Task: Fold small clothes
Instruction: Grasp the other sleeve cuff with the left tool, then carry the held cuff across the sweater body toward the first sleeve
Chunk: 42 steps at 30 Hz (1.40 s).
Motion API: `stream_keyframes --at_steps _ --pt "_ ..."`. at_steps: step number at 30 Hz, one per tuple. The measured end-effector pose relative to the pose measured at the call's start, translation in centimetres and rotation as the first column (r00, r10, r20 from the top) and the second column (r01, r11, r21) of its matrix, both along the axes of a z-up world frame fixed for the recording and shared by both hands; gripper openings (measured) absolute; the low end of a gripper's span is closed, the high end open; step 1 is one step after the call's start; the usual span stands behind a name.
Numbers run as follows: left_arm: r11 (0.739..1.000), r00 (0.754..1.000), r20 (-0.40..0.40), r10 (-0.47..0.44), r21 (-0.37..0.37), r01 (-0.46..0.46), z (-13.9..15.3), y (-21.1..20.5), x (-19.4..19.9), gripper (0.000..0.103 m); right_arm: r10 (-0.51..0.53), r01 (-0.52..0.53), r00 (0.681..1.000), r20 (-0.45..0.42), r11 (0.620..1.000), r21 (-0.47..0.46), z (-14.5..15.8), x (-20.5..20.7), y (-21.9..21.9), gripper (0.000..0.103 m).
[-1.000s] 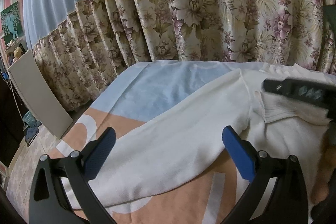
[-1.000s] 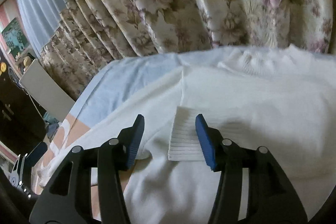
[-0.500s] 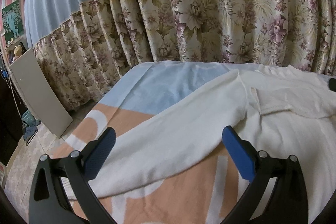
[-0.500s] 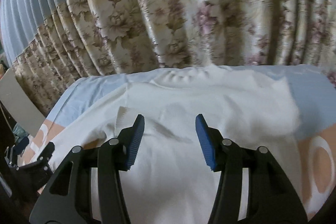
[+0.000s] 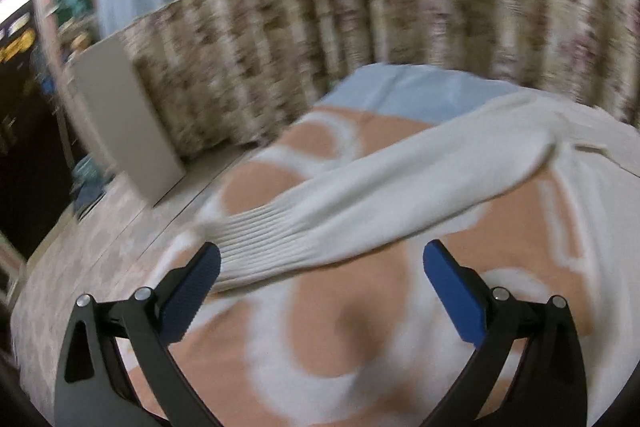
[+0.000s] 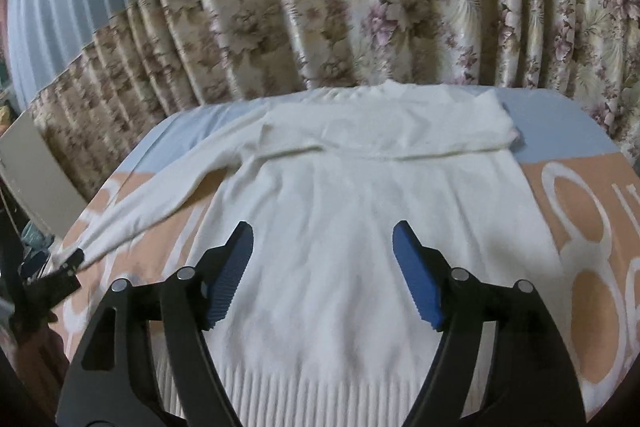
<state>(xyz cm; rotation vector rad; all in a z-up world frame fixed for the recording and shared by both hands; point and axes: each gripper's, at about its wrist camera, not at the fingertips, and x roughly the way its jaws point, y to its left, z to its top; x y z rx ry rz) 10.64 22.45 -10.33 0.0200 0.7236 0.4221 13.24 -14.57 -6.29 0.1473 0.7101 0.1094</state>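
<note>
While both cameras looked along their fingers, the scene stood thus:

Left gripper (image 5: 320,275): jaws spread wide, nothing between the blue pads (image 5: 456,293); the left pad sat just beside the sleeve's ribbed cuff (image 5: 256,247), contact not clear through the blur.

Right gripper (image 6: 322,273): jaws parted, holding nothing, poised over the lower body of the sweater (image 6: 360,227) above its ribbed hem (image 6: 304,391).

Left gripper from the right view: a dark tip (image 6: 60,275) at the far left, right at the cuff end of the sleeve; touching or not could not be told.

Sweater place: spread flat on the blanket (image 6: 580,267), white, its body in the middle of the bed.

Sweater axis: long axis ran from the hem, nearest the right camera, to the neck at the far edge by the curtain (image 6: 360,7).

Left sleeve (image 6: 160,203): stretched out straight, slanting from the shoulder down and left to the cuff near the blanket's edge.

Right sleeve (image 6: 460,143): folded across the chest, lying crosswise, its fold at the right shoulder.

Blanket: peach with white shapes near, pale blue toward the curtain.

Beyond the bed: a grey board (image 5: 120,115) leaning by the curtain on the left, over a patterned floor (image 5: 80,247).
</note>
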Motion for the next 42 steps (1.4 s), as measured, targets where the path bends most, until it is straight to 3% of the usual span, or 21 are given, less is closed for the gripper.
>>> stream_keyframes --at_steps 6,10,13,15,17,23,26,29,36,42 --pt "0.990 0.991 0.000 0.132 0.059 -0.131 -0.7 5.0 -1.6 0.101 0.042 -0.042 0.999 0.010 0.999 -0.010 0.3 -2.2 1.7 0.080" --pt "0.992 0.992 -0.034 0.125 -0.021 -0.126 -2.0 7.2 -0.7 0.101 0.054 -0.054 0.998 0.018 0.998 -0.015 0.9 -2.6 2.5 0.080" --pt "0.992 0.996 -0.055 0.066 -0.101 -0.071 -2.5 7.9 0.5 0.100 0.062 -0.061 0.998 0.021 0.998 -0.021 1.2 -2.9 2.8 0.080" --pt "0.990 0.997 -0.079 0.025 -0.136 -0.036 -2.8 7.9 1.3 0.092 0.064 -0.063 0.998 0.019 0.998 -0.026 1.1 -3.1 2.9 0.080" --pt "0.984 0.994 -0.109 -0.022 -0.181 0.002 -3.5 8.0 2.1 0.073 0.062 -0.062 0.998 0.013 0.998 -0.025 1.0 -3.3 3.0 0.081" --pt "0.974 0.996 -0.074 -0.057 -0.224 0.039 -2.9 7.8 1.7 0.033 0.066 -0.066 0.998 -0.003 0.998 -0.015 0.3 -3.6 3.2 0.081" --pt "0.975 0.996 -0.043 -0.074 -0.211 0.064 -1.7 6.8 1.6 0.025 0.069 -0.069 0.998 -0.008 0.998 -0.012 0.1 -3.7 3.2 0.081" --pt "0.975 0.995 0.000 -0.095 -0.200 0.094 0.3 5.1 1.8 0.023 0.070 -0.070 0.998 -0.006 0.997 -0.010 0.1 -3.7 3.3 0.081" --pt "0.962 0.978 0.057 -0.199 -0.180 0.207 5.1 -3.4 5.3 0.023 0.042 -0.042 0.999 -0.006 0.999 0.006 -0.3 -1.8 1.7 0.081" --pt "0.954 0.968 0.051 -0.247 -0.165 0.252 5.6 -11.2 9.4 0.023 0.018 -0.018 1.000 -0.002 1.000 -0.006 -0.2 1.1 -0.6 0.081"
